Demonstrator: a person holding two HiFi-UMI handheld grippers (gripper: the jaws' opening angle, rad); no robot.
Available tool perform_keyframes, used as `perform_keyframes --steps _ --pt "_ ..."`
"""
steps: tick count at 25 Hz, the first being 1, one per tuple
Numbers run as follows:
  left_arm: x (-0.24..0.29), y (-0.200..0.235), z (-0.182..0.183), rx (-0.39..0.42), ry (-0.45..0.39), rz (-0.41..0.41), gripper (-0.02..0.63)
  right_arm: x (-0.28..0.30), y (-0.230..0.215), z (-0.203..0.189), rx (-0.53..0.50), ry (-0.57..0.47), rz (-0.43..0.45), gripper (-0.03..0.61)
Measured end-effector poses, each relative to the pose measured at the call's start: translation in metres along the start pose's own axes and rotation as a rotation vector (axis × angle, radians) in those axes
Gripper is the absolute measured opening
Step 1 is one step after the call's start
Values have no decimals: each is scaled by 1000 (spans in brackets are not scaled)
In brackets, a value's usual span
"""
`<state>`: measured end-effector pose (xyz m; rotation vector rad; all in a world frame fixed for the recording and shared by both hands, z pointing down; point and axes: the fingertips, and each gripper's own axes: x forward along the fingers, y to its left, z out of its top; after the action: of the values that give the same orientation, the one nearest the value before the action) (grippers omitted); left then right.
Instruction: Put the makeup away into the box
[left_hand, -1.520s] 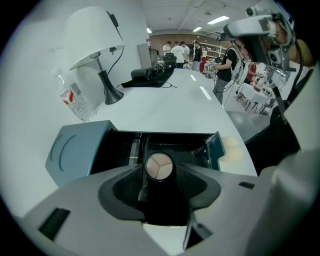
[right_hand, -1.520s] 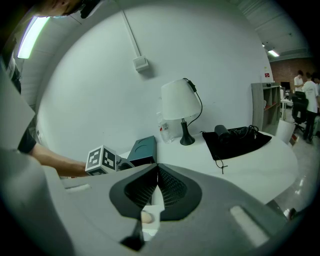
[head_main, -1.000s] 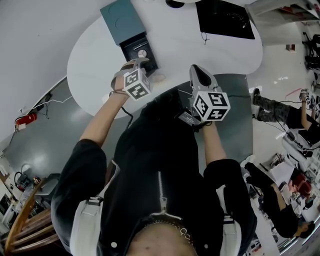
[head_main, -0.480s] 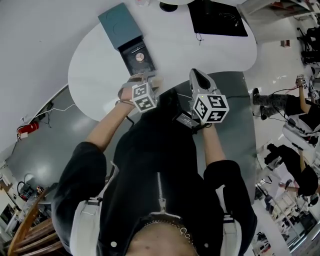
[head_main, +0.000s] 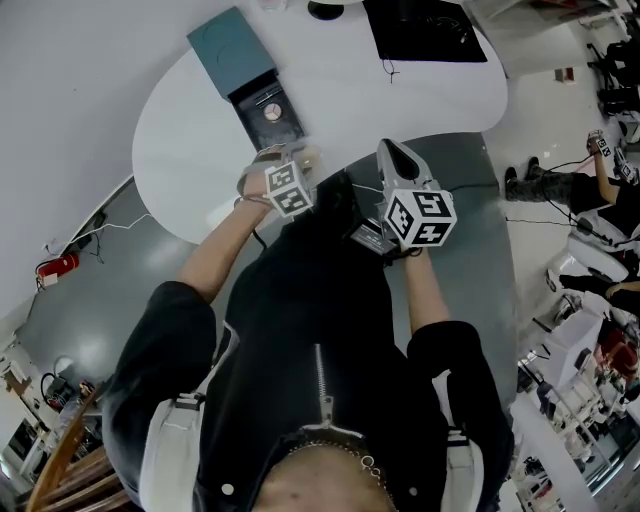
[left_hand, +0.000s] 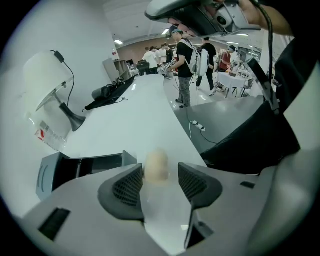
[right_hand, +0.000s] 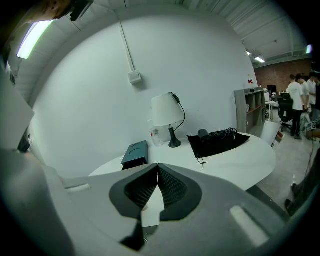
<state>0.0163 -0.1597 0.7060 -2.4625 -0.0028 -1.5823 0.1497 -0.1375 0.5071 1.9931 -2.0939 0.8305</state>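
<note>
Counter (head_main: 190, 110) looked smooth, white, faintly glossy. Box (head_main: 228, 48) looked matt teal, card-like. Beige sponge (left_hand: 156, 166) looked soft, matt. Jaws' dark pads (left_hand: 127, 186) were grid-ribbed. Far mat (right_hand: 220, 138) looked like black cloth.

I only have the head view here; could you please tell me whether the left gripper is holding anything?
Observer: No. The left gripper has just been opening its jaws; a beige egg-shaped sponge stands between them, and the pads do not seem to press it.
Operator: And the right gripper?
Observer: Its jaws are together, with nothing between them.
Operator: What stands beyond the box?
Observer: A white-shaded lamp, by the wall.
</note>
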Motion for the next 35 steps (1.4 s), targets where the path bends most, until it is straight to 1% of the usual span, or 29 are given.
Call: perform_keyframes --steps 1,2,3,6,10,16,20,28,32,35 --pt "0 1 -1 4 3 9 226 -1 0 -1 1 1 -1 6" --pt "-1 2 -1 13 6 20 200 -2 0 -2 2 2 -1 6" --pt "-2 3 0 24 10 30 152 -3 -1 -2 2 3 -1 6" --pt "1 5 2 41 21 34 146 -1 -3 -3 4 7 -1 6" --pt "-1 6 4 34 17 32 123 0 -4 0 3 6 0 6" --pt "-8 5 9 9 -10 32 107 1 -5 0 0 13 5 6" --pt "-21 13 17 -12 -48 50 107 3 -3 3 -7 12 11 6" --pt "-57 44 24 -46 -101 127 107 8 1 4 -14 17 25 6" --pt "-72 68 16 -92 -112 177 107 11 2 2 -20 24 29 6" --pt "-80 83 5 -135 -105 203 107 13 5 3 -22 29 35 6"
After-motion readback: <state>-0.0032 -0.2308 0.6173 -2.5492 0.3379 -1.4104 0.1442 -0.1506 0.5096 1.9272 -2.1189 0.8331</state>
